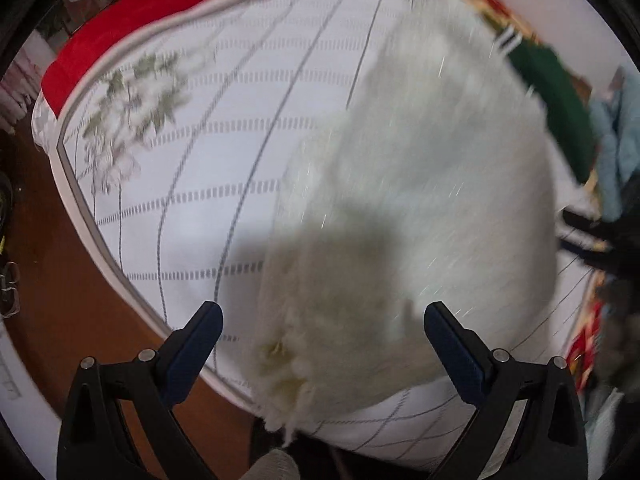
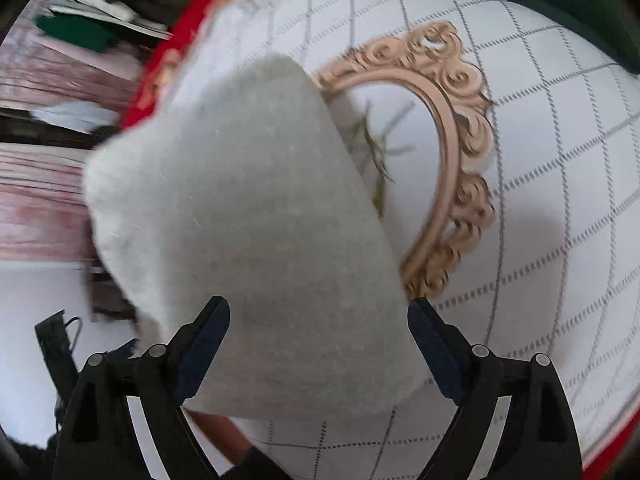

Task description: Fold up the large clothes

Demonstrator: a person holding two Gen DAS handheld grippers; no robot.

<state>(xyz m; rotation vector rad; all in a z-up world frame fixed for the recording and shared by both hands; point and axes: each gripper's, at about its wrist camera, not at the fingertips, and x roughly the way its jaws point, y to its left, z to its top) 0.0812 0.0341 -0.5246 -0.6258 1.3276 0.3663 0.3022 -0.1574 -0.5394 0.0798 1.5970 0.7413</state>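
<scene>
A fluffy white garment (image 1: 420,168) lies on the bed's white checked sheet (image 1: 240,120), blurred in the left wrist view, with its ragged hem near the bed's front edge. My left gripper (image 1: 324,316) hangs open above that hem with nothing gripped. In the right wrist view the same white garment (image 2: 240,220) lies as a folded slab that reaches the bed's left edge. My right gripper (image 2: 318,308) stands open over its near end. The cloth shows between the wide-spread fingers, and the pads do not press on it.
A dark green garment with white stripes (image 2: 560,0) lies at the far side of the bed (image 1: 560,112), beside a light blue cloth (image 1: 616,140). A red floral blanket (image 1: 120,32) borders the sheet. Brown floor (image 1: 60,280) lies off the bed's left edge.
</scene>
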